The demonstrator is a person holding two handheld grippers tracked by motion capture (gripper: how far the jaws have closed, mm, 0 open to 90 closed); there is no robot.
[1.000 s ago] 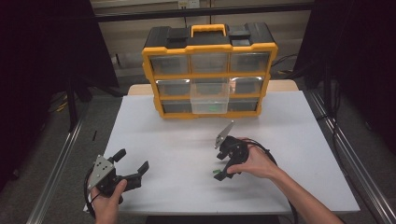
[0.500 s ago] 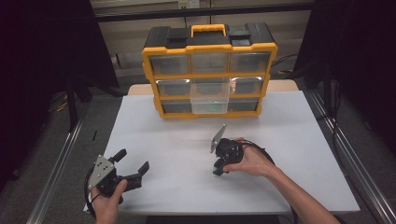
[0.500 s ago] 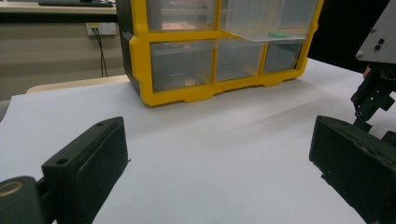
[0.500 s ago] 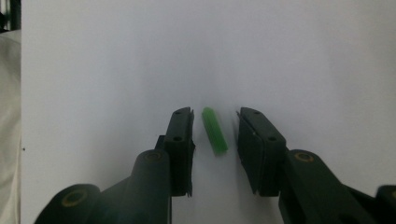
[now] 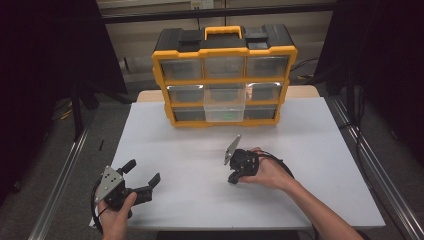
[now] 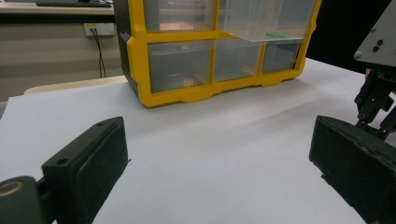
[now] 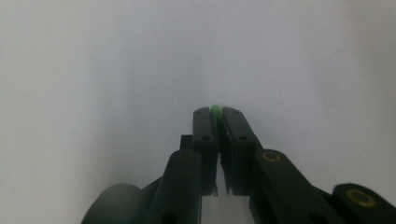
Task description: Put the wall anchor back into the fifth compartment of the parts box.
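My right gripper [image 5: 234, 178] points down at the white table [image 5: 310, 150] in the middle right. Its jaws have just been closing, and they are now shut on a small green piece [image 7: 215, 110] that peeks out between the tips [image 7: 215, 116]. My left gripper [image 5: 142, 173] rests at the near left edge with its jaws wide open and nothing between them [image 6: 219, 140]. Behind it stands a yellow and black drawer organizer [image 5: 225, 75]. One clear drawer [image 5: 224, 109] in the organizer's middle column is pulled out, and a green piece [image 6: 275, 33] lies inside it.
The organizer [image 6: 187, 56] takes up the table's far middle. Metal rails [image 5: 65, 170] run along both sides of the table. From the left gripper view, the right gripper [image 6: 378, 93] stands off to the right.
The right gripper's jaws have come together and it has shifted slightly toward the table. The left gripper has stayed where it was.
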